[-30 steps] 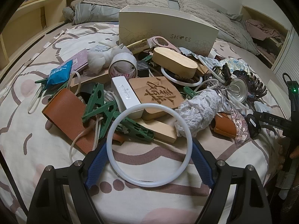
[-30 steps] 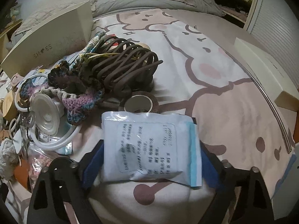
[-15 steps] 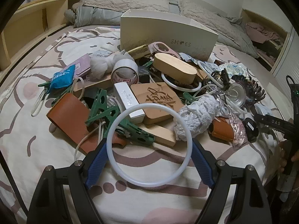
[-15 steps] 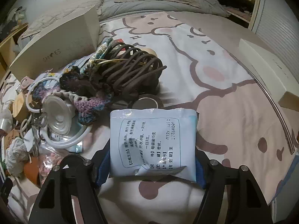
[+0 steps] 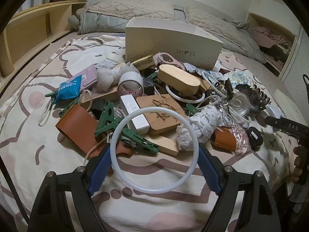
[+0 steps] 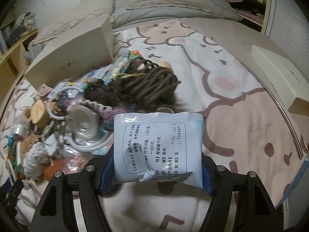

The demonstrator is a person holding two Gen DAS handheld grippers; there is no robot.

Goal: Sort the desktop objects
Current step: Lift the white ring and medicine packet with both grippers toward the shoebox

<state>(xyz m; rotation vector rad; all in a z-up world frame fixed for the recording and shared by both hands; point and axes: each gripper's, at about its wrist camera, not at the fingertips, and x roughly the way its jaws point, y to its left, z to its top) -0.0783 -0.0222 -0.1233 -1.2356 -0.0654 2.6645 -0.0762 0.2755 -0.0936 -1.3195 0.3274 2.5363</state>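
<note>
With the left gripper [image 5: 154, 152] pinching a white ring [image 5: 154, 150] and the right gripper [image 6: 157, 152] pinching a sachet [image 6: 158, 147] by their edges, either could slip free.

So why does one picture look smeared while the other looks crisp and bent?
Right wrist view: the pile around the brown hair claw is motion-blurred, while the held sachet stays sharp. Left wrist view: sharp throughout, but the fisheye bows the shoe box; the light is dim and warm.

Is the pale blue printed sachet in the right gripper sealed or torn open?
Sealed, apparently: the pale blue printed sachet shows an unbroken crimped top edge; its lower edge is crumpled.
</note>
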